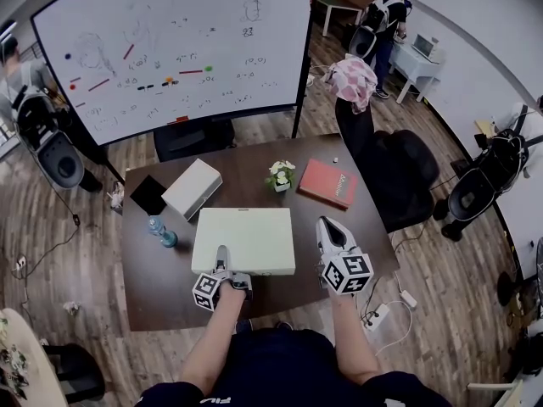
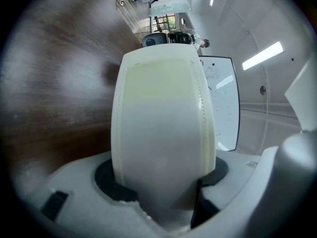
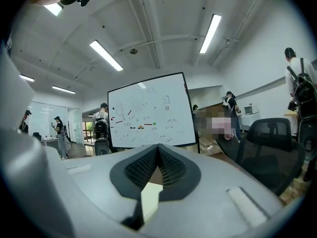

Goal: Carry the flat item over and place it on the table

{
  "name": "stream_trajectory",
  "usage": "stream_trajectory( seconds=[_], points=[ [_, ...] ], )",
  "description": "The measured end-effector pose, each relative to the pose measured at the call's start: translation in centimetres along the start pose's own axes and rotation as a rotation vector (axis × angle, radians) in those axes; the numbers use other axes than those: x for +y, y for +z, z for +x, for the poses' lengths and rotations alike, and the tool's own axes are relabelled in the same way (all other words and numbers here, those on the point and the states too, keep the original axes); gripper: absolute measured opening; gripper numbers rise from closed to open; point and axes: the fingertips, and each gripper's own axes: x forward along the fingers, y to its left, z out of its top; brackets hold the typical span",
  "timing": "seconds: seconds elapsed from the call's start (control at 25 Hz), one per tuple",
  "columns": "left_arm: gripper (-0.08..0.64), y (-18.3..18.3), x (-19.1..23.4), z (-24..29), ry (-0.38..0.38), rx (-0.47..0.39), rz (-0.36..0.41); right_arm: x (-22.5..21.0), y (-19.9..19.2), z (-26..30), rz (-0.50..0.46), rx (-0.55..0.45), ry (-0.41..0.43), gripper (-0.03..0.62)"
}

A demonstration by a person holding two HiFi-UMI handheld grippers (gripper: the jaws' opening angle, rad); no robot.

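Observation:
A large flat white box lies on the dark wooden table, near its front edge. My left gripper is clamped on the box's near edge. In the left gripper view the box fills the space between the jaws and reaches away over the tabletop. My right gripper hangs just off the box's right side. Its black pads meet in a line, shut with nothing held between them.
Behind the flat box are a smaller white box, a black item, a water bottle, a small flower pot and a red book. A black office chair stands at the table's right. A whiteboard stands behind.

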Motion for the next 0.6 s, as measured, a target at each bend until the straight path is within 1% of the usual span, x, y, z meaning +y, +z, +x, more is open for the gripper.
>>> stream_trajectory(
  seconds=[0.12, 0.32, 0.48, 0.6],
  points=[
    [0.291, 0.1, 1.4, 0.9, 0.069, -0.012, -0.038, 0.0, -0.1, 0.2, 0.006, 0.0, -0.001, 0.008],
    [0.293, -0.2, 3.3, 2.3, 0.151, -0.008, -0.095, 0.1, -0.3, 0.4, 0.014, 0.003, -0.004, 0.008],
    [0.294, -0.4, 3.7, 2.8, 0.183, -0.009, -0.068, -0.4, -0.3, 0.1, 0.019, 0.003, -0.015, 0.008],
    [0.295, -0.4, 4.0, 3.2, 0.198, -0.008, -0.071, -0.7, -0.5, -0.1, 0.033, 0.003, -0.024, 0.008]
  ],
)
